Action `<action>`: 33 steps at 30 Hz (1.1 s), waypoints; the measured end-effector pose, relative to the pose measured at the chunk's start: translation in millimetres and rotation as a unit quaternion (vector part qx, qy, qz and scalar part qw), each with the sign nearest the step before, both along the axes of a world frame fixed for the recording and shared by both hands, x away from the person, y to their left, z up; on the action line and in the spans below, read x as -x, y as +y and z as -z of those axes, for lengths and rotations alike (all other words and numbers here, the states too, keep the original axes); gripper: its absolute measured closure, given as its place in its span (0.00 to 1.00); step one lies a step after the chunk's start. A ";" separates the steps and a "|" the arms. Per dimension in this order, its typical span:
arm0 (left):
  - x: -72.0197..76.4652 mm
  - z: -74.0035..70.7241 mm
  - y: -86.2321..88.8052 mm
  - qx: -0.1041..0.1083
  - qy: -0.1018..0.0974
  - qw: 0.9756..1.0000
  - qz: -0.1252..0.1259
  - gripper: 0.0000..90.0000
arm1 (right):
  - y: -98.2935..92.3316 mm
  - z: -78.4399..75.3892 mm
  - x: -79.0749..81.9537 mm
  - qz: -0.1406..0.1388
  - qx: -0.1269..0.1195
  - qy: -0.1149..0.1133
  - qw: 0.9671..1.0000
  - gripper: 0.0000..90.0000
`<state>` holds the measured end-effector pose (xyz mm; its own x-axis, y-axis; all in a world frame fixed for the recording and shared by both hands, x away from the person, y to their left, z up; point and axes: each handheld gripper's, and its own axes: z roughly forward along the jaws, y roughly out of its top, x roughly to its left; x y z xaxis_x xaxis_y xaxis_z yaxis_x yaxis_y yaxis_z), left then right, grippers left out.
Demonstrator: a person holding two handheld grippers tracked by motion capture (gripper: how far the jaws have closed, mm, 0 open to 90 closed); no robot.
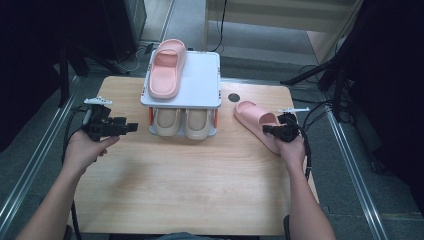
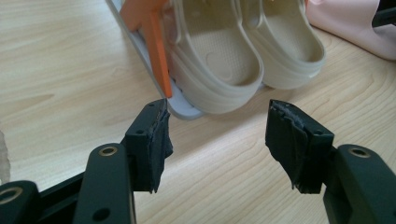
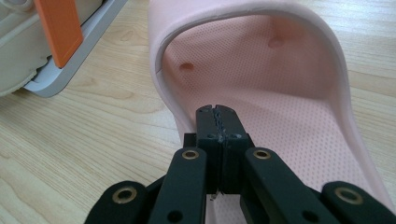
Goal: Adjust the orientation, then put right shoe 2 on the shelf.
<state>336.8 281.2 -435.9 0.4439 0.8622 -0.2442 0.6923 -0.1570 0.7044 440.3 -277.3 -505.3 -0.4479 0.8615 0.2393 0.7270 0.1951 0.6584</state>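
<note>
A wooden table (image 1: 190,180) carries a two-tier shoe rack (image 1: 200,85) at 12 o'clock, one pink slipper (image 1: 167,67) on top, beige slippers (image 1: 182,122) beneath; at 3 o'clock a second pink slipper (image 1: 252,117) lies on the wood, the right gripper (image 1: 267,131), jaws pressed together, over its heel; at 9 o'clock the left gripper (image 1: 131,127) stands apart, empty.

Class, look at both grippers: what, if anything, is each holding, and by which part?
Left gripper: open, holding nothing. Right gripper: jaws shut over the pink slipper at its heel end; whether they pinch its edge cannot be told.
</note>
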 end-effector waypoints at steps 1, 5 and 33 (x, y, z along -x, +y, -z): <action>0.0 0.0 0.0 0.000 0.000 1.000 0.000 0.44 | 0.0 0.0 0.0 0.000 0.000 0.000 1.000 1.00; 6.6 8.7 5.1 0.002 -0.001 1.000 -0.011 0.44 | 9.1 0.6 -0.5 -0.008 -0.003 0.001 1.000 1.00; 5.7 35.3 -12.8 0.015 0.026 0.999 0.022 0.45 | 7.7 -12.0 8.2 0.010 -0.024 -0.011 1.000 0.82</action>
<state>331.1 268.3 -471.2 0.4676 0.8336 -0.2940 0.7214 -0.1678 0.6718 432.1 -269.6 -493.3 -0.4356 0.8586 0.2704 0.7161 0.1485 0.6820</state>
